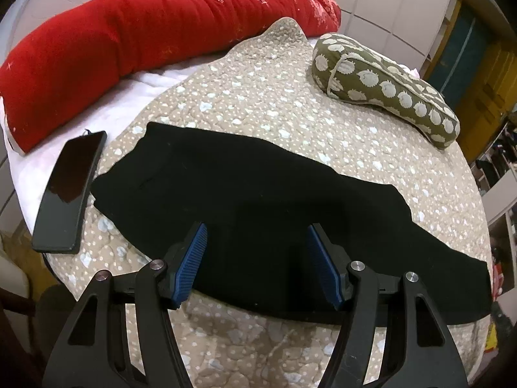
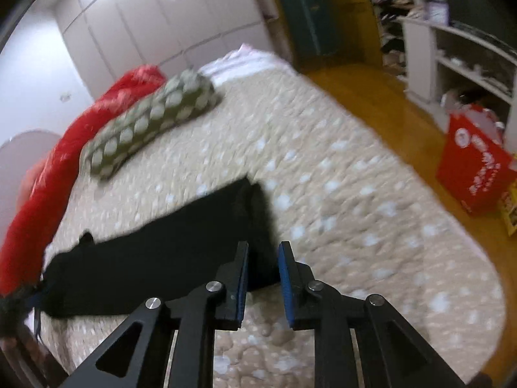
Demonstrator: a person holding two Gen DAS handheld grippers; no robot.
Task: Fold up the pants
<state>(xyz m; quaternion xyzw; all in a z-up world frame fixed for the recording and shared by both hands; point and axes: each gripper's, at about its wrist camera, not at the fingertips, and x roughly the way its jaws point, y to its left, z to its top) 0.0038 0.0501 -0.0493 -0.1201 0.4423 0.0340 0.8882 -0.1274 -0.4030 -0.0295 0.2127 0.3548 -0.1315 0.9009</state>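
Black pants [image 1: 242,194] lie flat in a long band across the beige dotted quilt [image 1: 258,97]. My left gripper [image 1: 257,228] hovers over their near edge, blue pads wide apart, nothing between them. The right wrist view is blurred. In it the pants [image 2: 161,258] stretch to the left, and one end lies just beyond my right gripper [image 2: 264,245]. Its jaws stand a narrow gap apart, with the cloth's corner showing behind the gap, and I see no cloth pinched.
A black phone [image 1: 69,190] lies on the bed left of the pants. A red bolster [image 1: 129,48] and an olive spotted pillow [image 1: 381,87] lie at the far side. Beyond the bed's right edge are a wooden floor [image 2: 371,97], a red bag [image 2: 475,168] and white shelves [image 2: 458,58].
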